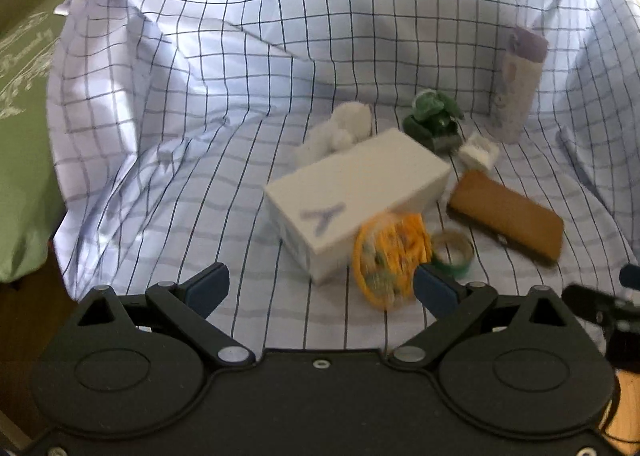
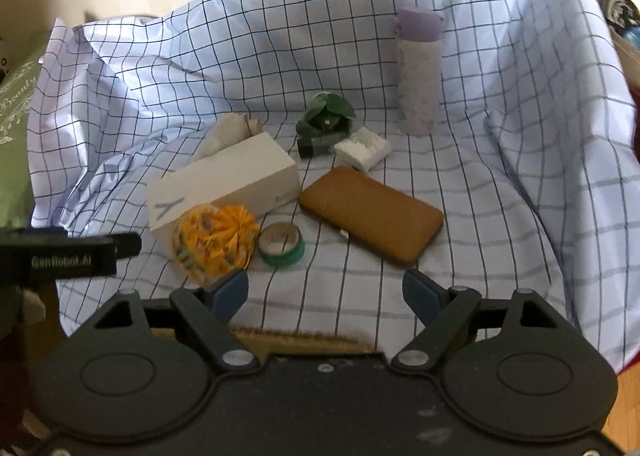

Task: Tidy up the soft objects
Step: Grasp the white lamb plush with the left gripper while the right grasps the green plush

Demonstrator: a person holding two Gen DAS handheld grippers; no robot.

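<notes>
Both grippers are spread wide, grasping nothing. The yellow scrunchie (image 1: 390,262) lies just ahead of the left gripper (image 1: 322,286), touching its right finger (image 1: 434,288); for the right gripper (image 2: 326,292) it sits beyond the left finger (image 2: 230,292). Only the right view shows the white box's (image 2: 224,187) long side and the purple bottle (image 2: 418,71) sharply.

Both wrist views face the white box (image 1: 356,195) (image 2: 224,187) from nearby, the left one farther left.
</notes>
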